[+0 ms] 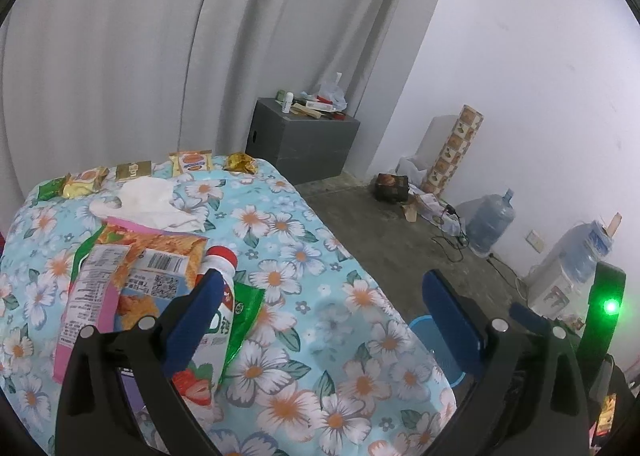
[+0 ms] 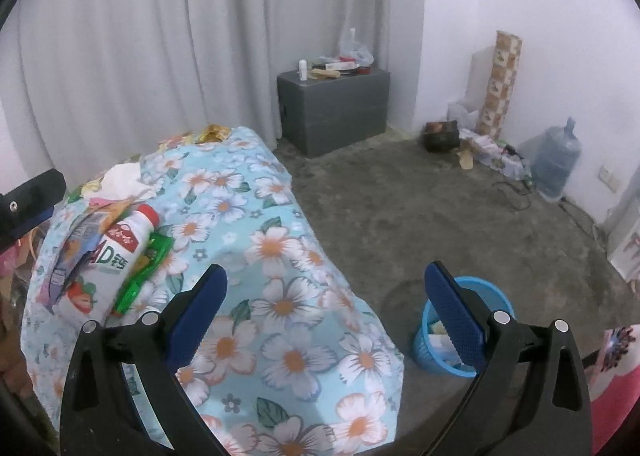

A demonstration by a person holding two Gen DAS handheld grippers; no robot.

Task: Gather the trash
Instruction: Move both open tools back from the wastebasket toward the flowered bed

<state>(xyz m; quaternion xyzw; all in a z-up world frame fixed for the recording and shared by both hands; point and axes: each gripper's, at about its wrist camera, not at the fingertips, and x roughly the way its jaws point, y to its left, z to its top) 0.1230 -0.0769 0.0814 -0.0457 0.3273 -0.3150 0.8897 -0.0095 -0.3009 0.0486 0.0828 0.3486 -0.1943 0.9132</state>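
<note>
Both claws, left (image 1: 324, 316) and right (image 2: 326, 312), hung released and empty. The milk bottle (image 1: 212, 320) lay among wrappers (image 1: 132, 272) at the frame's lower left; the blue bin (image 2: 464, 328) sat lower right. The bottle might roll off the sloping floral counter (image 1: 320, 240) if nudged.

My two grippers: black frames, silver screws, blue textured fingers (image 2: 456, 316); a green light (image 1: 611, 307) glows.
</note>
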